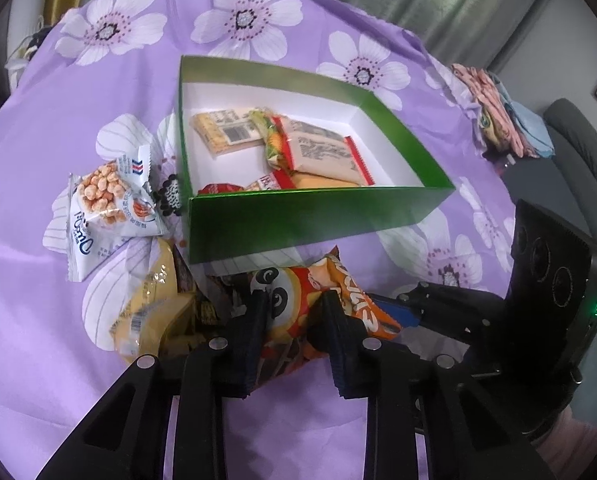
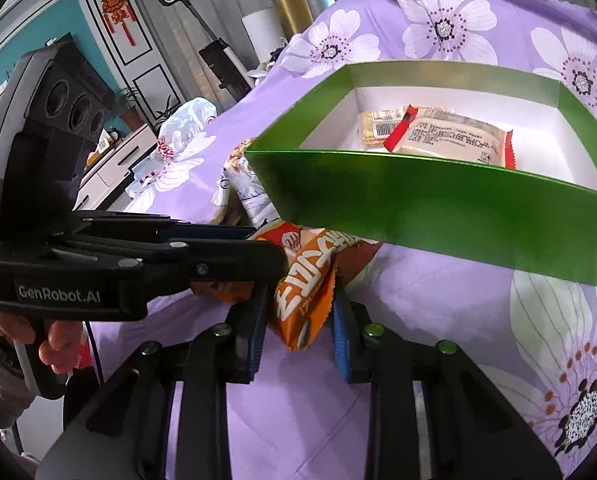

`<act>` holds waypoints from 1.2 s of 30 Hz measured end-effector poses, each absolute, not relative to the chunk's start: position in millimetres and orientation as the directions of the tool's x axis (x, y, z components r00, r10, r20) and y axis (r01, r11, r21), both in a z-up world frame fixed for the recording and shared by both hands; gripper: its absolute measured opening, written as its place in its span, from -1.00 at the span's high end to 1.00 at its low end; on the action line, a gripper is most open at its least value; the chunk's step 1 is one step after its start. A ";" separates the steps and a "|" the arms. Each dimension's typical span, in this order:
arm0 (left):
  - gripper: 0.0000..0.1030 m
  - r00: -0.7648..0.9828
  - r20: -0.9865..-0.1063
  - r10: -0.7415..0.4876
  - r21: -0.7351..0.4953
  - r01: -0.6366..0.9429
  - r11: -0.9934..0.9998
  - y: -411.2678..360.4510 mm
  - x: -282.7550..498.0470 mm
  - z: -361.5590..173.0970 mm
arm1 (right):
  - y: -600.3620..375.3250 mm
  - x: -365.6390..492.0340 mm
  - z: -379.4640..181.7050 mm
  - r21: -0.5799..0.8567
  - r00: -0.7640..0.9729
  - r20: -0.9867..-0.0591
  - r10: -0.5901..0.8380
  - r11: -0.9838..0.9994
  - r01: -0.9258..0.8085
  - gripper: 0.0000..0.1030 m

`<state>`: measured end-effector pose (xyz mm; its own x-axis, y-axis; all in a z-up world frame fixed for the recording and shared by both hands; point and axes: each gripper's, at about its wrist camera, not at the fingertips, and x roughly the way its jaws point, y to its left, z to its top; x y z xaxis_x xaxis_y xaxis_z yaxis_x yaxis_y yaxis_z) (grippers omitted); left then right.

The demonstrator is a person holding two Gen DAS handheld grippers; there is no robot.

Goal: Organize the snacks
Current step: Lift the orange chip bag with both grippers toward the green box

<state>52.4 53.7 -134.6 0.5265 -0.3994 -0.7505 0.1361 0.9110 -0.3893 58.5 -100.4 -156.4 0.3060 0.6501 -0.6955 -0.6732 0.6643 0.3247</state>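
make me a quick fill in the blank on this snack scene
1. The box has ____ outer walls.
2. The left gripper is shut on the packet with a ____ face.
3. The right gripper pinches an ____ packet.
4. The cloth is purple with ____ flowers.

Answers: green; panda; orange; white

The green box (image 1: 298,220) stands open-topped at frame centre, its near wall rising just beyond a heap of packets (image 1: 290,312) (lower centre). Bare white floor shows at the box's right end; purple cloth (image 1: 38,320) lies open at lower left.
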 end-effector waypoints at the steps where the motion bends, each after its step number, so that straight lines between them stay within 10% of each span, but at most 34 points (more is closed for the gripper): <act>1: 0.45 0.532 -0.750 -0.393 -0.381 0.138 0.914 51.7 50.2 -131.4 | -101.8 56.5 -154.1 0.325 0.309 -0.692 0.653 0.664 -0.674 0.45; 36: 0.45 0.658 -0.645 -0.389 -0.271 0.279 0.921 -13.5 19.6 -44.7 | -164.9 25.4 -69.8 0.222 0.509 -0.569 0.646 0.717 -0.660 0.45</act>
